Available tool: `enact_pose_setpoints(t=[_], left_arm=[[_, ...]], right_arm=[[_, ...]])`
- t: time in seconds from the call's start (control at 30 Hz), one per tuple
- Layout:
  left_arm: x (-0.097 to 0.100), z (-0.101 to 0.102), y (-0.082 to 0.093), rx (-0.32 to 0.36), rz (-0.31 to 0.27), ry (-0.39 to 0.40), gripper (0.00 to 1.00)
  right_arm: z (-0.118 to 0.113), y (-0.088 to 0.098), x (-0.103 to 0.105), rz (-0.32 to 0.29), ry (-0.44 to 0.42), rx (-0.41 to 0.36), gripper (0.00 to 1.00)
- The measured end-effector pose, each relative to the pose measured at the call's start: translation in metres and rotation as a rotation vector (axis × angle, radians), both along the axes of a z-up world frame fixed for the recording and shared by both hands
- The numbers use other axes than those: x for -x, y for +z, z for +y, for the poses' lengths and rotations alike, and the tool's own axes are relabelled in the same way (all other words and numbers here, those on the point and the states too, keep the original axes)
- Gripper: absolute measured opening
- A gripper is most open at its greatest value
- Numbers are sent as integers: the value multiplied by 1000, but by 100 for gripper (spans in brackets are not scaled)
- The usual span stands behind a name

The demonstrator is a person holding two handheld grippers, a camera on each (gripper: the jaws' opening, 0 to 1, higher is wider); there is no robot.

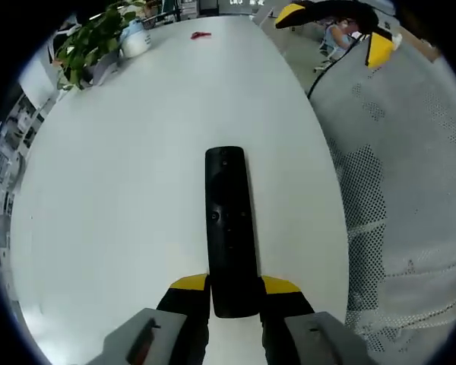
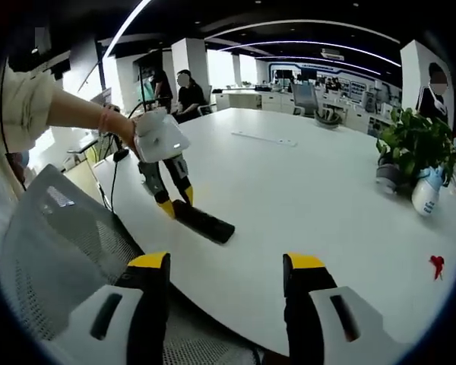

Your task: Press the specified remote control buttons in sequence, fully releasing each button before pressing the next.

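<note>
A long black remote control [image 1: 229, 228] lies along the white table [image 1: 121, 198], its near end clamped between the yellow-tipped jaws of my left gripper [image 1: 234, 285]. In the right gripper view the same remote [image 2: 205, 223] sticks out from the left gripper [image 2: 176, 204], which a person's hand holds near the table's edge. My right gripper [image 2: 226, 266] hangs open over the table edge, well short of the remote, with nothing between its fingers. The right gripper [image 1: 334, 23] also appears far off at the top of the left gripper view.
A potted plant [image 2: 414, 144] and a white bottle [image 2: 425, 192] stand at the table's far side, with a small red object [image 2: 437, 266] near them. A grey mesh chair [image 1: 395, 190] sits beside the table. People sit at desks in the background.
</note>
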State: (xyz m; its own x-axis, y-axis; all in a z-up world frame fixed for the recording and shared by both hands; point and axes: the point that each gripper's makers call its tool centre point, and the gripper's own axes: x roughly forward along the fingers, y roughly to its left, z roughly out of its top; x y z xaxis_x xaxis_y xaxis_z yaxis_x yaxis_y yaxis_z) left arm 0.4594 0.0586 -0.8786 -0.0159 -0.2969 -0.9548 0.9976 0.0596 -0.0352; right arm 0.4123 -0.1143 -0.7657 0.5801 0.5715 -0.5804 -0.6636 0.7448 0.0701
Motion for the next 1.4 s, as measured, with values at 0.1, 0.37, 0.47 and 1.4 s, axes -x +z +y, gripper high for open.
enact_pose_setpoints(t=[0.1,0.37,0.47,1.4], left_arm=[[6,0,0,3,0,2,25],[21,-1,1,17,3,8,25],[26,-1,0,19,3,10,25],[43,-1,2,87,-44,48,24]], right_arm=[[1,-1,1,3,9,4,62],[3,-2,5,4,28,14,62],[4,-2,6,2,34,17,62],[10,-3,11,42,63,-8,62]])
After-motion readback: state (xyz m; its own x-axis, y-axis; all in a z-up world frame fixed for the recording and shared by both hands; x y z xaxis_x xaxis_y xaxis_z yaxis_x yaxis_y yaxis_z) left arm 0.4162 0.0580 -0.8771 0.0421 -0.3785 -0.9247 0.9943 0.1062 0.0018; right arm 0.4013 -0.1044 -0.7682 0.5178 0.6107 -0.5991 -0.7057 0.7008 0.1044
